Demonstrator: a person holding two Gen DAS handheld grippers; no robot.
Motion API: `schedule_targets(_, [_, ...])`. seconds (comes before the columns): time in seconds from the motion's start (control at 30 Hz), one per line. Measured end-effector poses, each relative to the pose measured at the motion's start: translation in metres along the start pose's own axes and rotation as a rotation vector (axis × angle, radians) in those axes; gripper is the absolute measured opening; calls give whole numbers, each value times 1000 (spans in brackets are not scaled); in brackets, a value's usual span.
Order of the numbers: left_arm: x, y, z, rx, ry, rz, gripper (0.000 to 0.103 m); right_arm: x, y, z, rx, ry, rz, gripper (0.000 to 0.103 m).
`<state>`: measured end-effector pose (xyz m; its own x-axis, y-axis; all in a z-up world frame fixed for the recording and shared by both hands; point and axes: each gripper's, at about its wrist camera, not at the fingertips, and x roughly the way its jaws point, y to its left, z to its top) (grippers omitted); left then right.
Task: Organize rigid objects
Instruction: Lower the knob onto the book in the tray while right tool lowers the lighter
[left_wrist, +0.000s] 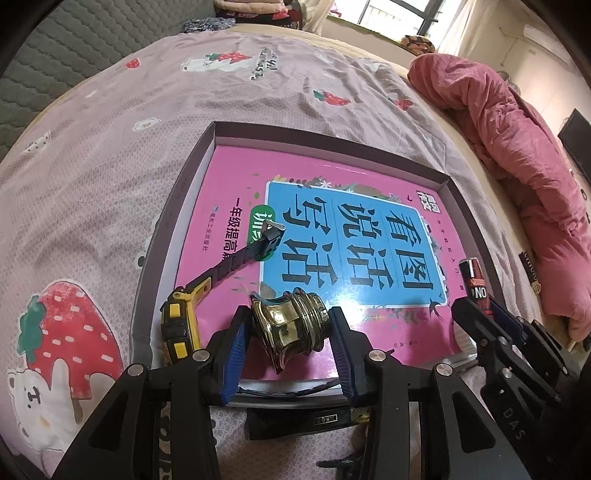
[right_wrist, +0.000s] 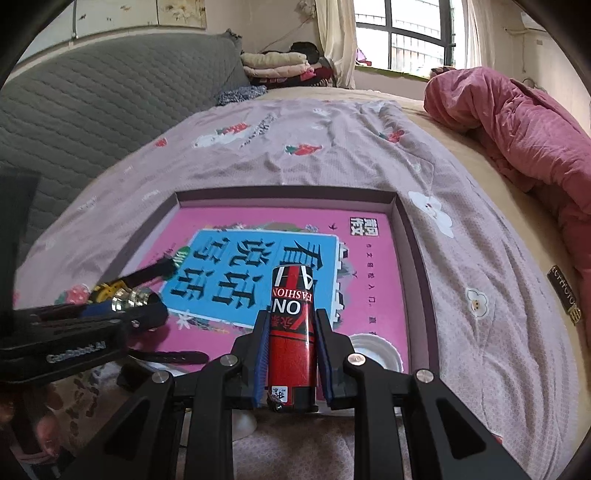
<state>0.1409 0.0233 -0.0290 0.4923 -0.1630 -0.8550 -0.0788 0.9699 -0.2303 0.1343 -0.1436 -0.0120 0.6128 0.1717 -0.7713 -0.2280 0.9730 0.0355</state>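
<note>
A shallow dark box lid (left_wrist: 173, 206) lies on the bed with a pink book (left_wrist: 229, 173) in it. My left gripper (left_wrist: 286, 332) is shut on a shiny brass fitting (left_wrist: 291, 325), held just above the book's near edge. A yellow and black watch (left_wrist: 181, 325) lies in the box to its left. My right gripper (right_wrist: 290, 336) is shut on a red and black can (right_wrist: 291, 332), held over the book (right_wrist: 229, 221). The can also shows in the left wrist view (left_wrist: 476, 280). The left gripper and brass fitting (right_wrist: 133, 297) show at the left of the right wrist view.
The bed has a lilac strawberry-print sheet (left_wrist: 110, 147). A pink duvet (left_wrist: 517, 147) is bunched on the right. A grey padded headboard (right_wrist: 92, 96) stands at the left. A white round lid (right_wrist: 373, 350) lies in the box (right_wrist: 406, 229) near my right gripper. A black item (left_wrist: 295, 417) lies in front of the box.
</note>
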Motion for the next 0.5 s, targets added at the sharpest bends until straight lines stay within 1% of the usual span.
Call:
schedule_targets(0.3, [-1,7,0,-21,1,2,44,12,2,-5,-11,31,8,23])
schedule_targets(0.5, [-1,6,-1,-20,1,6,44,18,-1,-4,0,41,-15,23])
